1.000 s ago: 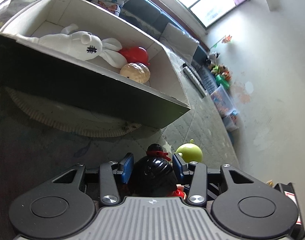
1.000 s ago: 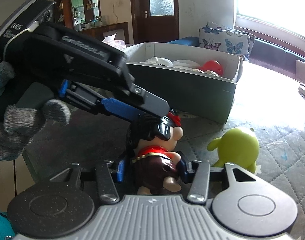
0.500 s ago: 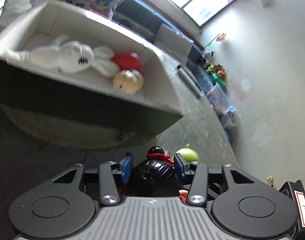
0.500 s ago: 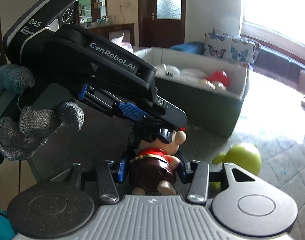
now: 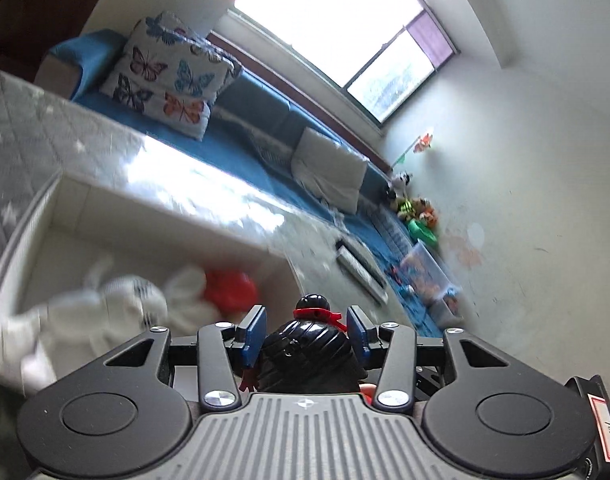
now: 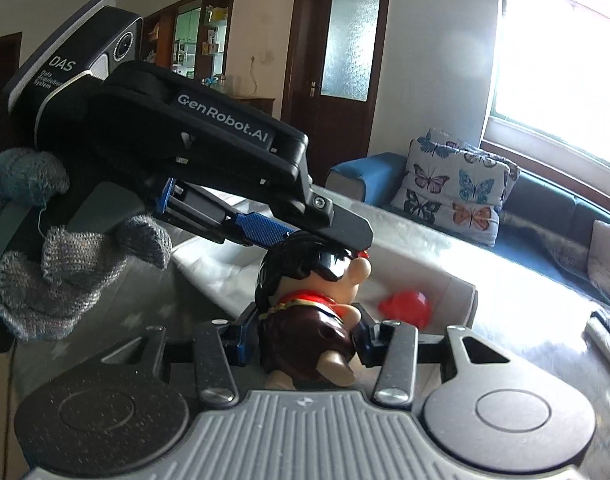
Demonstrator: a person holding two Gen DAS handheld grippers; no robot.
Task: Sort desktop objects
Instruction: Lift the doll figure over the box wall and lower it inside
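Note:
A doll with black hair, a red hair band and a brown robe (image 6: 305, 320) hangs in the air between both grippers. My right gripper (image 6: 301, 340) is shut on its body. My left gripper (image 6: 325, 236), held by a grey gloved hand (image 6: 65, 272), comes in from the left and is shut on the head. In the left wrist view the black hair (image 5: 309, 348) fills the gap of the left gripper (image 5: 305, 328). Below and ahead lies the open white-lined box (image 5: 145, 208), holding a blurred white plush rabbit (image 5: 105, 304) and a red toy (image 5: 229, 290).
The box wall (image 6: 461, 292) and the red toy (image 6: 405, 306) show just beyond the doll. A remote control (image 5: 361, 268) lies on the quilted table past the box. Behind are a blue sofa with a butterfly cushion (image 5: 169, 76) and a toy bin (image 5: 425, 276).
Both grippers have risen with the doll and moved toward the box, so its inside now lies below them. The green toy beside the doll has dropped out of view.

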